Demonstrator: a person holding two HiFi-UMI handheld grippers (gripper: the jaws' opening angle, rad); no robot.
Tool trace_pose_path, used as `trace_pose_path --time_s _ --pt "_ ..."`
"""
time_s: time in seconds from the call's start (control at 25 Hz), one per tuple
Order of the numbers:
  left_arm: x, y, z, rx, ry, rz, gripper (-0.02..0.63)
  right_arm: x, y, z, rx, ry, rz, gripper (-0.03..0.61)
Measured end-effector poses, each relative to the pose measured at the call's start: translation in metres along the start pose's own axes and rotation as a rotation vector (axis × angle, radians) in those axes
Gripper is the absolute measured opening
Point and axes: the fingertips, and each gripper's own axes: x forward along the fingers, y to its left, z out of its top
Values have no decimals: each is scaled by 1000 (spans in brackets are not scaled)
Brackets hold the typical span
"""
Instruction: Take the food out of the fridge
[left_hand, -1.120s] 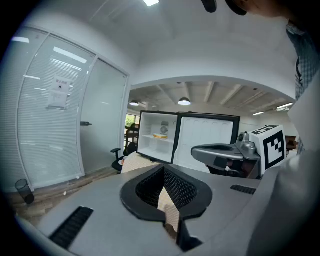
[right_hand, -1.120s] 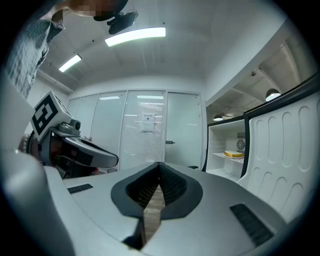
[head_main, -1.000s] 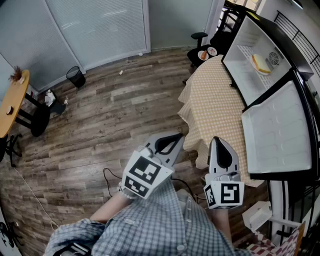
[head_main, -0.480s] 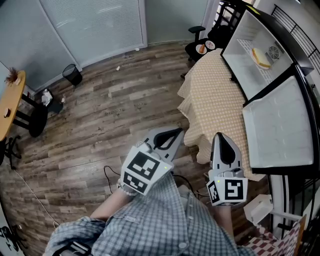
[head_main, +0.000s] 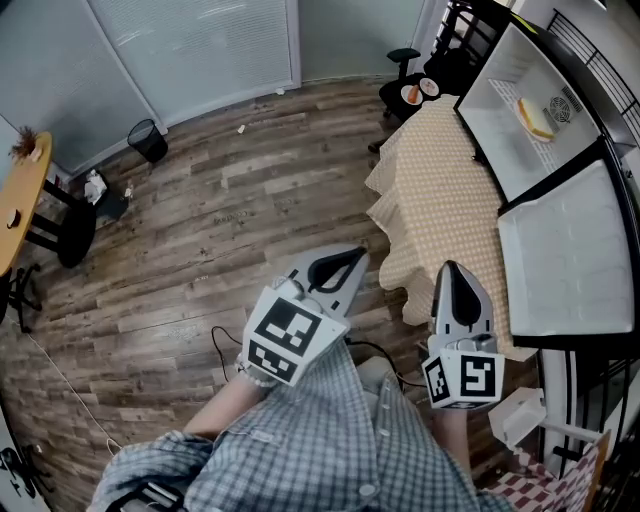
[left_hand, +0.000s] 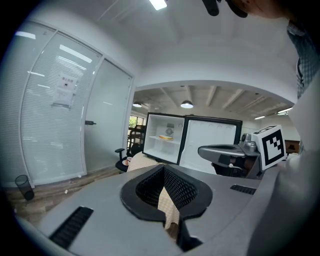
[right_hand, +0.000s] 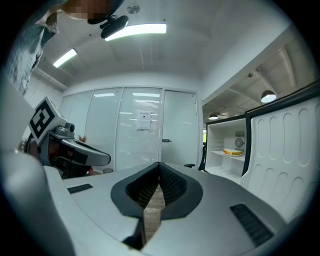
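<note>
The open fridge (head_main: 520, 110) stands on the far side of the table, at the top right of the head view. A yellow and white piece of food (head_main: 540, 118) lies on its wire shelf. That food (left_hand: 165, 137) shows far ahead in the left gripper view, and the food (right_hand: 233, 151) is off to the right in the right gripper view. My left gripper (head_main: 347, 262) hangs shut and empty over the wooden floor, short of the table. My right gripper (head_main: 455, 272) is shut and empty at the table's near edge. Both are well short of the fridge.
A table with a checked cloth (head_main: 440, 200) lies between me and the fridge. The white fridge door (head_main: 570, 260) stands swung open on the right. A black stool with a plate (head_main: 415, 92) is beyond the table. A bin (head_main: 148, 140) and a yellow round table (head_main: 20, 200) stand far left.
The left gripper has edged forward toward the table. The right gripper has barely shifted. Both stay shut and empty.
</note>
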Motion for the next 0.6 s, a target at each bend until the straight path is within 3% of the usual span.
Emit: trace_pose_path --time_s 0.2,0.36,0.6 --pt "-12 13 -2 -17 -11 24 6 8 8 0 103 -12 15 9" --pt "-19 23 -3 -34 -15 60 6 13 0 3 83 -11 -12 9" --pt "-28 39 -7 -73 -27 119 6 29 -2 6 35 -5 22 9"
